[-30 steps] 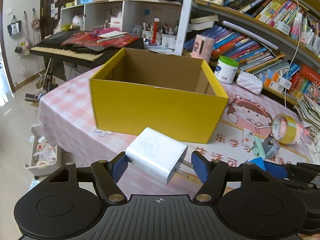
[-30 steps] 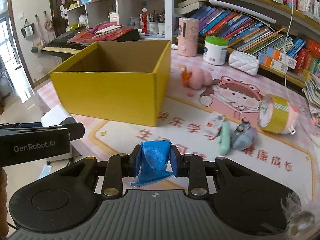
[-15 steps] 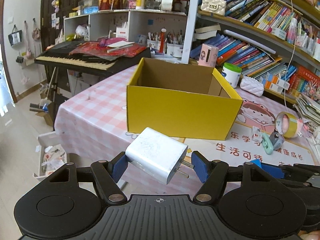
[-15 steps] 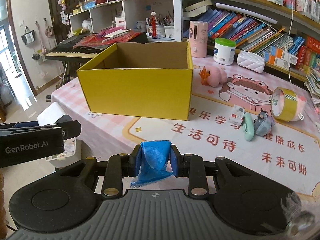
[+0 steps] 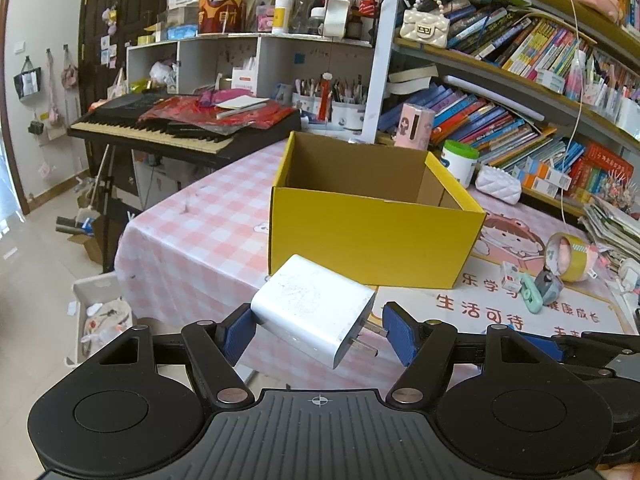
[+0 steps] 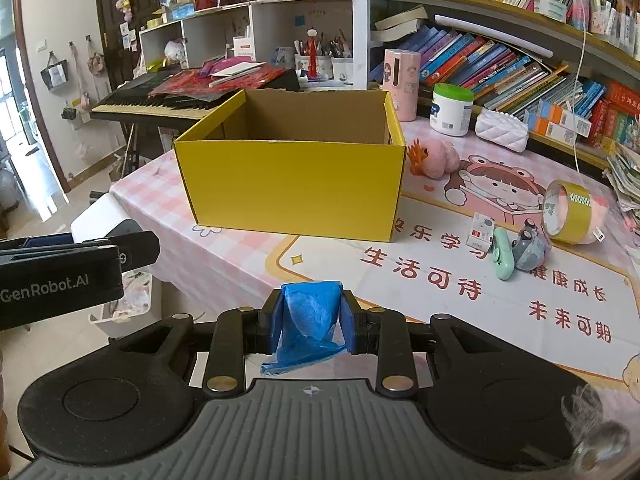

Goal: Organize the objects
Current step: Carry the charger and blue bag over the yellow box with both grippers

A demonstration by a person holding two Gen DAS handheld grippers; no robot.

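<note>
My left gripper (image 5: pixel 318 330) is shut on a white wall charger (image 5: pixel 308 304), which sits tilted with its prongs against the right pad. The right gripper (image 6: pixel 310 320) is shut on a crumpled blue plastic bag (image 6: pixel 308 316), and a tail of it hangs below the pads. An open yellow cardboard box (image 5: pixel 372 248) stands on the pink checked table ahead of both grippers, some way off and apart from them. What I can see of the inside of the yellow box (image 6: pixel 292 188) is bare. The left gripper's black body (image 6: pixel 60 276) shows at the left of the right wrist view.
Right of the box lie a yellow tape roll (image 6: pixel 564 212), a mint-green object (image 6: pixel 502 258), a grey toy (image 6: pixel 530 246), a small white carton (image 6: pixel 482 232) and a pink plush (image 6: pixel 438 158). Bookshelves line the back. A keyboard (image 5: pixel 160 128) and a floor bin (image 5: pixel 100 312) sit left of the table.
Both grippers have drawn back from the yellow box, which now looks smaller and farther away. The charger and the blue bag stay held as before.
</note>
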